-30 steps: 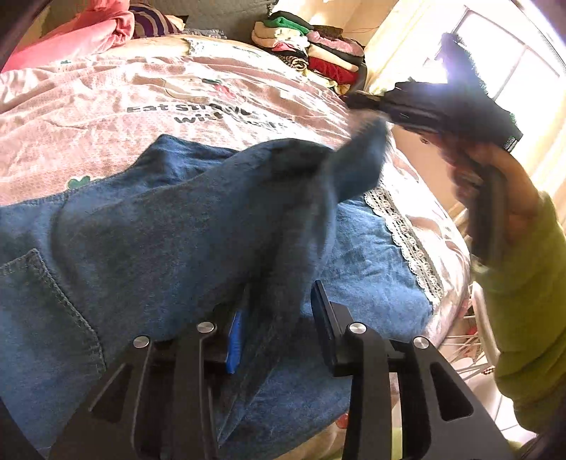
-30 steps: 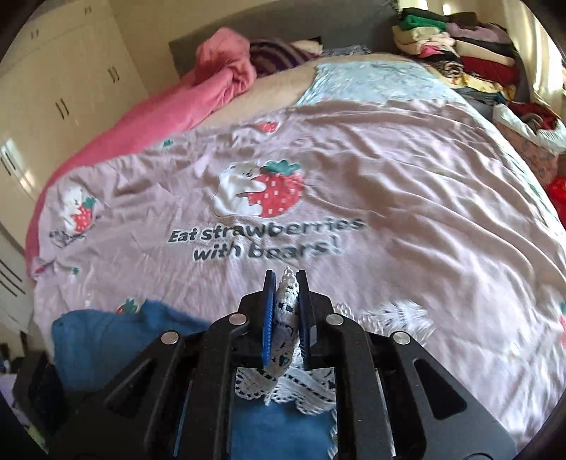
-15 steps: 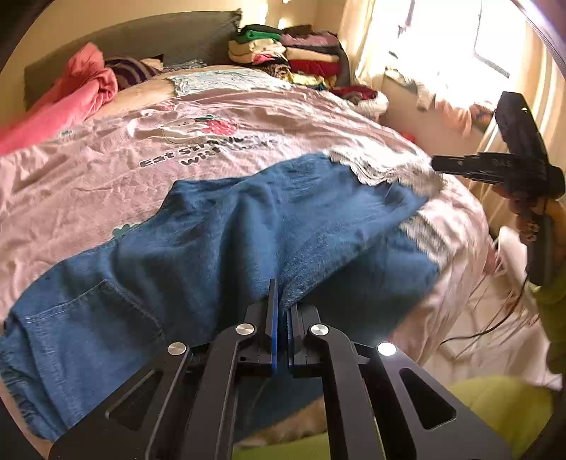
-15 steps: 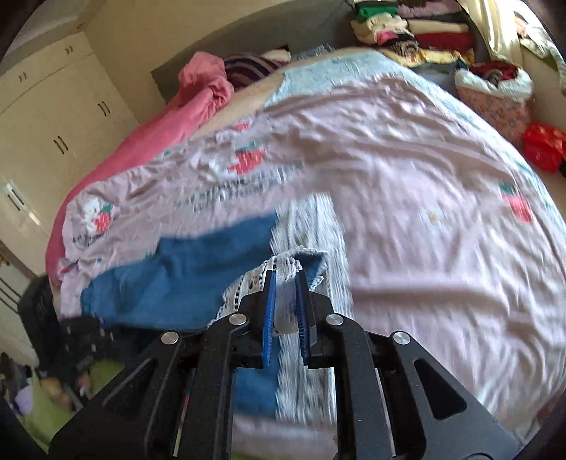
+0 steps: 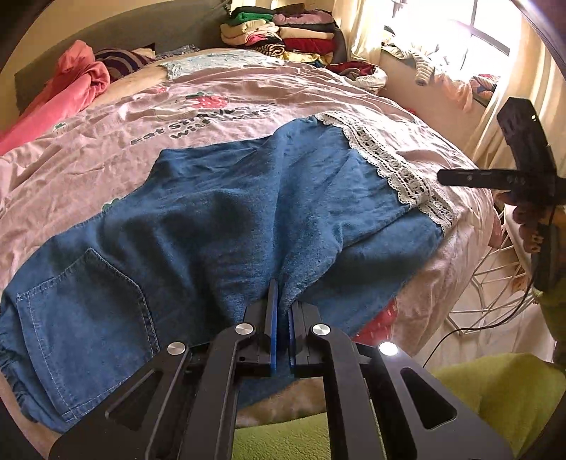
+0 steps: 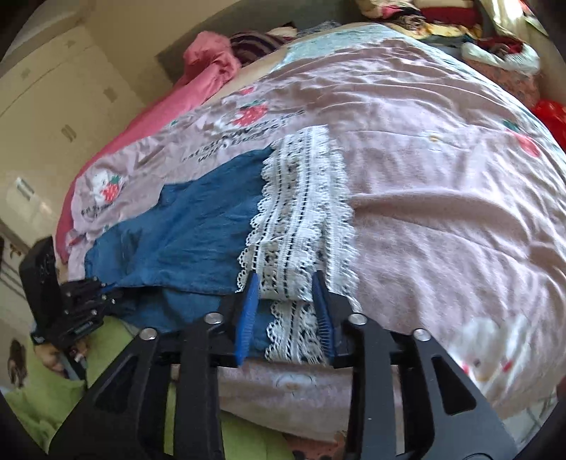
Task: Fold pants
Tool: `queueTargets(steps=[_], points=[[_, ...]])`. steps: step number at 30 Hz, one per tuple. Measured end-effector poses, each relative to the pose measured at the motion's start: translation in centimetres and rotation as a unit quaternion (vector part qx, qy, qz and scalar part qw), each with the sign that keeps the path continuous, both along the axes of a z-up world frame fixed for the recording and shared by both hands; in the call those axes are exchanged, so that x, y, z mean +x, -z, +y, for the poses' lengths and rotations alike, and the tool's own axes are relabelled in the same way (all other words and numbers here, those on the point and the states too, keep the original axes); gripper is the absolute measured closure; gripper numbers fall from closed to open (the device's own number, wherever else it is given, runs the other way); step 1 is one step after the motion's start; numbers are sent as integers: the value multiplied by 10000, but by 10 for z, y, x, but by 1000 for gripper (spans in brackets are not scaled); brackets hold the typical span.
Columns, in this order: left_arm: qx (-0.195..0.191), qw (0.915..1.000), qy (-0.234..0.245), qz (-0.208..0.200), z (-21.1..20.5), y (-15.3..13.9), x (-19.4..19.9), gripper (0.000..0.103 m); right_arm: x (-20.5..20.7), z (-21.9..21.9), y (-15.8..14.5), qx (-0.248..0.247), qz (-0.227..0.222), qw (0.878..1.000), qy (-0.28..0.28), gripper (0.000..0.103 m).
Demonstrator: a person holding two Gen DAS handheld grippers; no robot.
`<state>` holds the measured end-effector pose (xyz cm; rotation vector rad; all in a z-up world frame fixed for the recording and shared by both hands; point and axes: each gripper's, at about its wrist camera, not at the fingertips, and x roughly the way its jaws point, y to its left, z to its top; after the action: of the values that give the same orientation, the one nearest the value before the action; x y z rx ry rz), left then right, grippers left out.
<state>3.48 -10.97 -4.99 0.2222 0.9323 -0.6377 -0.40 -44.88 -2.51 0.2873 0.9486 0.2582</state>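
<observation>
Blue denim pants [image 5: 219, 219], lace hem [image 6: 300, 219]: spread along the bed's [image 5: 106, 148] near edge. Left gripper [image 5: 282, 311] clenched on a denim fold; right gripper [image 6: 286, 293] opening (lace between pads, unpinched).

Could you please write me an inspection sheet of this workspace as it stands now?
Surface: bed with pink strawberry quilt, rumpled.
Job's things: blue denim pants spread on the quilt, white lace hem laid flat.
Clutter: folded clothes stack at the far end; pink blanket.
Grippers: left gripper shut on a denim fold; right gripper opening, lace between the jaws.
Cables: black cable hanging below the right gripper.
Surroundings: window; white wire rack; cupboards.
</observation>
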Motion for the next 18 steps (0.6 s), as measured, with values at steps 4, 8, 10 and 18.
queueTargets(steps=[4, 8, 10, 18], points=[[5, 10000, -52, 15, -1, 2, 1, 99, 13, 6, 20, -319, 175, 9993, -53, 64], [28, 10000, -90, 15, -1, 3, 2, 99, 9, 4, 16, -28, 48, 9997, -240, 97], [39, 10000, -86, -22, -1, 1, 0, 99, 4, 2, 6, 26, -7, 9993, -367, 100], [149, 9995, 263, 37, -7, 2, -15, 97, -22, -10, -8, -388, 233, 9979, -463, 100]])
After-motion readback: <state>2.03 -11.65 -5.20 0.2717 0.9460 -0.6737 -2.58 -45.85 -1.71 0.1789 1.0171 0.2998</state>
